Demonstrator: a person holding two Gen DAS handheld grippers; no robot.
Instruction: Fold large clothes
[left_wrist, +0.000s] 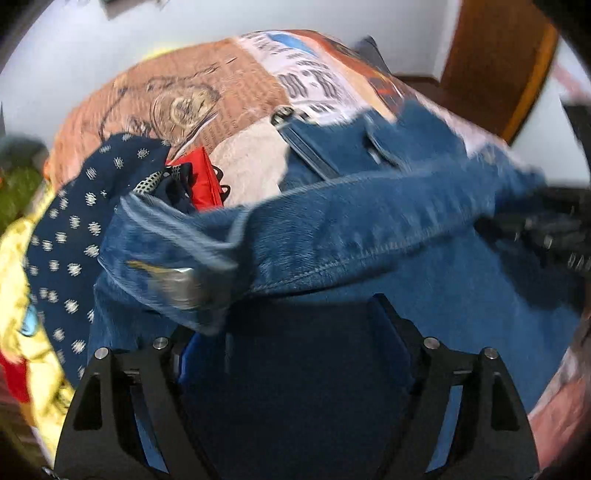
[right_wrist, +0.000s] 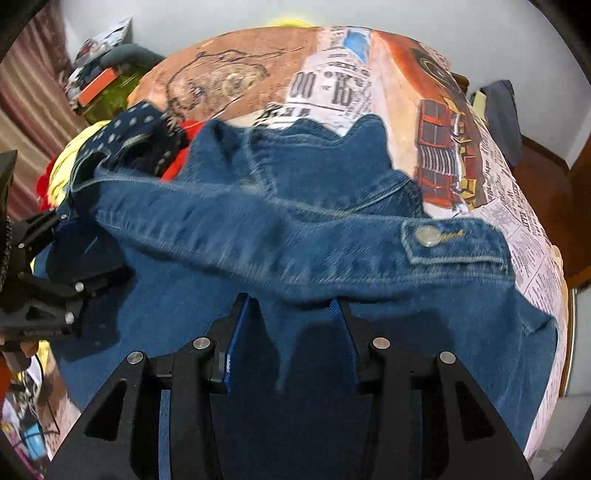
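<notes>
Your denim jacket (right_wrist: 295, 229) lies spread on the printed bedspread (right_wrist: 461, 155), one sleeve (left_wrist: 351, 229) folded across it. Both jaws stand apart over the cloth, pinching nothing: left hand-held gripper (left_wrist: 291, 332) wide, right hand-held gripper (right_wrist: 291, 314) narrower. Denim is heavy and stiff; grip seams, cuffs or hems.

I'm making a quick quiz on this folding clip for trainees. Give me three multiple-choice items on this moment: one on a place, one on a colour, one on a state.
1. Where does the denim jacket lie?
A. on the printed bedspread
B. on a chair
C. on a hanger

2. What colour is the dotted garment beside the jacket?
A. white
B. navy
C. green

3. How does the right gripper stand?
A. shut on a sock
B. out of view
C. open over the denim

Answers: A, the print shows around the jacket; B, dark blue with pale dots; C, its fingers stand apart, nothing pinched.
</notes>
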